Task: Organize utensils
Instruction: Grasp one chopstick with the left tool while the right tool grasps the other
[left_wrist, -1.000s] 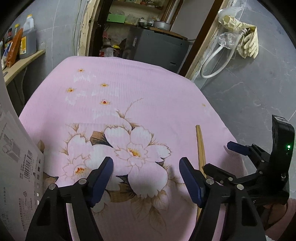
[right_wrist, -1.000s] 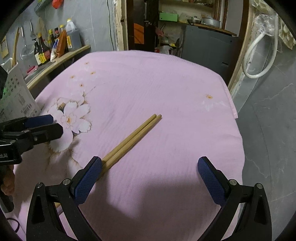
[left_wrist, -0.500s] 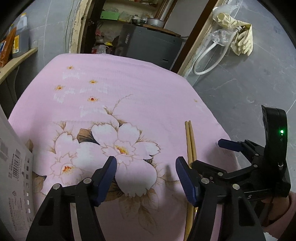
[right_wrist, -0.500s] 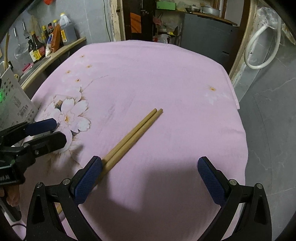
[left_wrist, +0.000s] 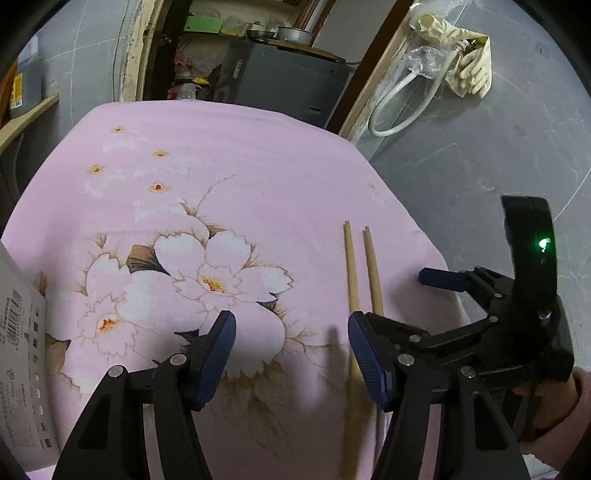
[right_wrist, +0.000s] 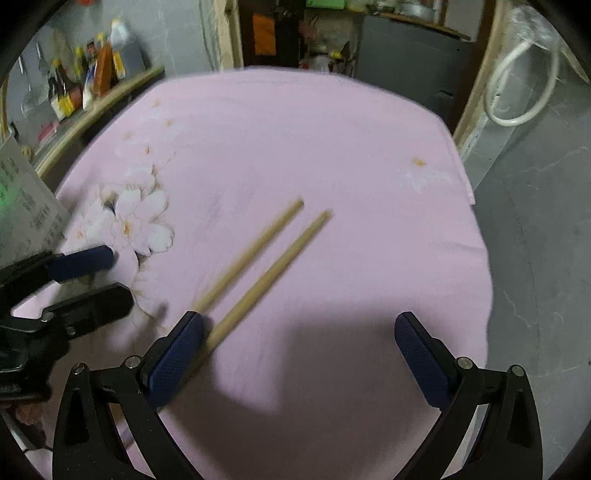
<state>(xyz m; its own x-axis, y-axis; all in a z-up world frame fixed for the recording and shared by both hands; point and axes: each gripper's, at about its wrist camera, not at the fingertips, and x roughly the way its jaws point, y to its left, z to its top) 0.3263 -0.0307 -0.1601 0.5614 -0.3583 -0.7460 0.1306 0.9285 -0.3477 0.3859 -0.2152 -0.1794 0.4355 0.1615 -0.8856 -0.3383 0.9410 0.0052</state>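
A: Start close in. What are the jaws doing?

B: The left gripper (left_wrist: 291, 347) has its jaws parted and closing, with only the flowered pink cloth (left_wrist: 240, 140) between the blue pads. Nothing is gripped. The right gripper (right_wrist: 301, 363) stands wide open, also holding nothing.

A: And the chopsticks?

B: Two wooden chopsticks (right_wrist: 266, 266) lie flat on the cloth. In the right wrist view their near ends sit by the right gripper's left finger (right_wrist: 177, 354); one runs up against that pad or just behind it, and I cannot tell whether it touches. The other passes just inside the pad. Both angle away up and to the right, their far ends apart.

A: From the left side?

B: The chopsticks (left_wrist: 360, 269) lie just outside the left gripper's right finger (left_wrist: 367, 354), which hides part of them. They are not between its jaws.

A: Farther off?

B: A white printed box (left_wrist: 22, 354) stands at the cloth's left edge. Beyond the table there is a dark cabinet (left_wrist: 284, 81), and bottles on a wall shelf (right_wrist: 85, 88).
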